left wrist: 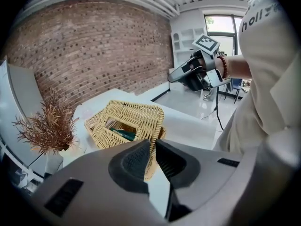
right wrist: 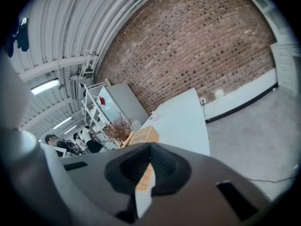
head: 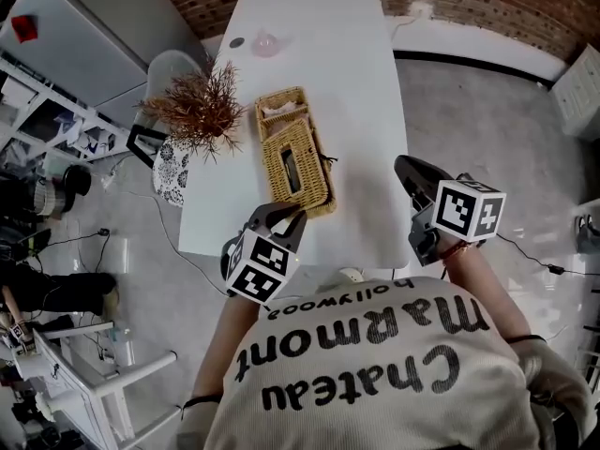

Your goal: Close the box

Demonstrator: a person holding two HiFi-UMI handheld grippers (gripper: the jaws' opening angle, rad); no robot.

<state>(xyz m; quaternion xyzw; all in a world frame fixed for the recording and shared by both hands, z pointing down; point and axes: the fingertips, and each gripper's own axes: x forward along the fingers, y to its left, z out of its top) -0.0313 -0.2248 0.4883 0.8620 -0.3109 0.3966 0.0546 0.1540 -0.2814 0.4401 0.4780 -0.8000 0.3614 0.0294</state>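
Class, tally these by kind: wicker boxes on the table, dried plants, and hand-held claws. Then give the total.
Wicker box: 1
Dried plant: 1
Claws: 2 (left claw, right claw)
Total: 4

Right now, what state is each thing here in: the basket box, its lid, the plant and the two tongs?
Wicker box: partly open, far end uncovered.
Lid: looks tilted up at its near end, edge pinched by the left tongs.
Left tongs: shut on the lid's edge.
Right tongs: shut, holding nothing, off to the table's side.
Dried plant: upright in its vase.
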